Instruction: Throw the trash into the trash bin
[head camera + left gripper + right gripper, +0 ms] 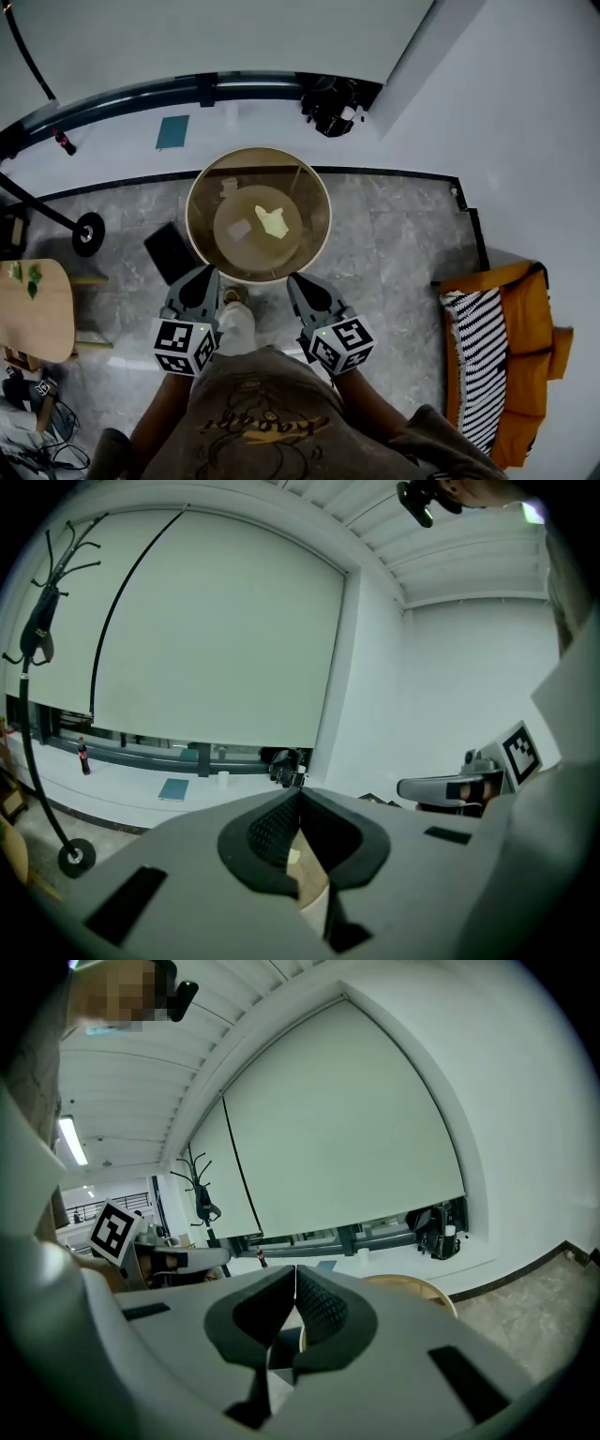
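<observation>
From the head view, I see the trash bin (200, 187) on the grey floor at twelve o'clock of both grippers. A yellow crumpled piece of trash (273, 222) lies in its bottom, with a paler scrap (239, 230) just beside it at nine o'clock. My left gripper (208, 279) and right gripper (298, 284) sit near the bin's six o'clock edge, pointing towards it. A dark flat panel (169, 251) lies on the floor at the bin's eight o'clock. In the left gripper view, the left gripper (300, 797) has its jaws pressed together on nothing, and the coat stand (42, 630) is at ten o'clock. In the right gripper view, the right gripper (295, 1274) likewise has its jaws pressed together and empty, with the bin's tan rim (417, 1285) just past them at three o'clock.
</observation>
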The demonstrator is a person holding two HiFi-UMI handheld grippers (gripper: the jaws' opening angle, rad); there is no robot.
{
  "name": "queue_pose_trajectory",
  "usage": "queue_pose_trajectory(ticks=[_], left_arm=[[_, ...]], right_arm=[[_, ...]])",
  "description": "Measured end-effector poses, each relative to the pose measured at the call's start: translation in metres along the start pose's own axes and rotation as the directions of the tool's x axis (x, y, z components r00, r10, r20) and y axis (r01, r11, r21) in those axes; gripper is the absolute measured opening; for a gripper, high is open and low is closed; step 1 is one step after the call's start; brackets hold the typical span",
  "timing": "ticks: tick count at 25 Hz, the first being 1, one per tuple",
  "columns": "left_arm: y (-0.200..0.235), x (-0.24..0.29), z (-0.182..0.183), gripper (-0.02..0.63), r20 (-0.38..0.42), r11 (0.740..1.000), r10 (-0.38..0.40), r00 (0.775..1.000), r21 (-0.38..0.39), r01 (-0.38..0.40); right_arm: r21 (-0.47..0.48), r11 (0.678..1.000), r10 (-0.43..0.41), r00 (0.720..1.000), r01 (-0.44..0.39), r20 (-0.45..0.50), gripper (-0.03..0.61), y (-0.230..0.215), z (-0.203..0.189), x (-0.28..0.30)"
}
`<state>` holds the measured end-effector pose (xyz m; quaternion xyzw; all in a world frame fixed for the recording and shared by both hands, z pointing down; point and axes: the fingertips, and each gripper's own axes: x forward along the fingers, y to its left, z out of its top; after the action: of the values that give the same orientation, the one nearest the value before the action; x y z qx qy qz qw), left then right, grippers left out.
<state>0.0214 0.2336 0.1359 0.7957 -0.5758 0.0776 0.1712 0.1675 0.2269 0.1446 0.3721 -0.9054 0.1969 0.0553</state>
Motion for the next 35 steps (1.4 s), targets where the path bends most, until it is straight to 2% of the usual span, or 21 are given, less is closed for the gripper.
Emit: queue_pose_trajectory(ticks=[8, 20, 27, 35], left_arm=[[0.049, 0.063, 0.037, 0.018, -0.013, 0.998, -0.061, 0.998, 0.024, 0.061], [0.093, 0.131, 0.077, 0.018, -0.033, 0.982, -0.181, 0.983, 0.043, 0.183], [0.105, 0.151, 0.095, 0.018, -0.027, 0.983, -0.173, 0.985, 0.053, 0.174], [0.105, 0.168, 0.097, 0.018, -0.021, 0.989, -0.138, 0.990, 0.042, 0.138]], right_arm=[[-0.002, 1.000, -0.029, 1.000, 0.029, 0.003, 0.020, -0.020, 0.033, 0.071], [0.030, 0.988, -0.155, 0.986, 0.153, 0.060, 0.020, -0.053, 0.078, 0.140], [0.025, 0.989, -0.145, 0.987, 0.144, 0.071, 0.020, -0.064, 0.096, 0.160], [0.022, 0.992, -0.124, 0.990, 0.123, 0.060, 0.020, -0.089, 0.102, 0.171]])
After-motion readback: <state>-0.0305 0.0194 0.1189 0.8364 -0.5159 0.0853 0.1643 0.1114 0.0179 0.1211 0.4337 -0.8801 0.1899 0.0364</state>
